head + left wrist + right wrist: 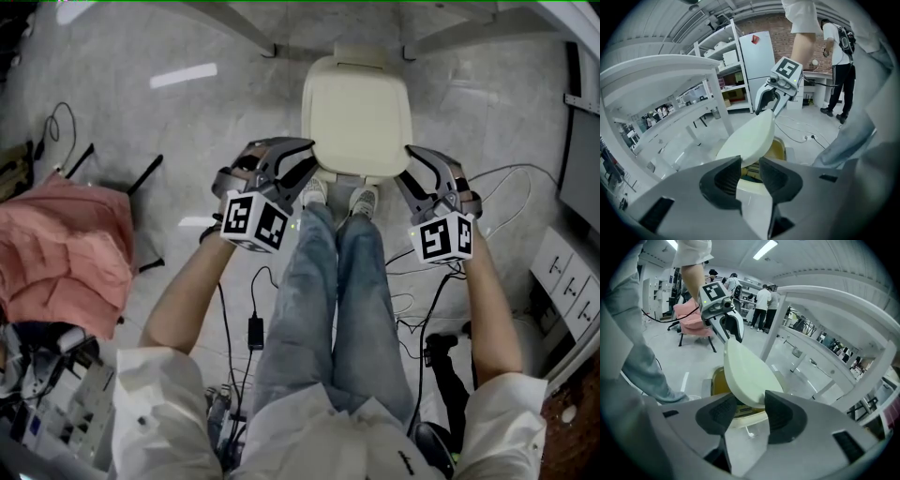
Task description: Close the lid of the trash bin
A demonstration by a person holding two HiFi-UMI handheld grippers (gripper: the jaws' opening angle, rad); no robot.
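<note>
While arms reach down, left gripper (302,161), right gripper (408,167) flanking lid (356,112), jaws parted astride its rim.

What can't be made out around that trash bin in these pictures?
Trash bin contents: head view, the lid covers them; left gripper view, only a dark sliver shows beneath it.
Shelf items: left gripper view, too small.
Equipment at lower left: head view, cut off by the edge.
What the distant people do: right gripper view, too small.
</note>
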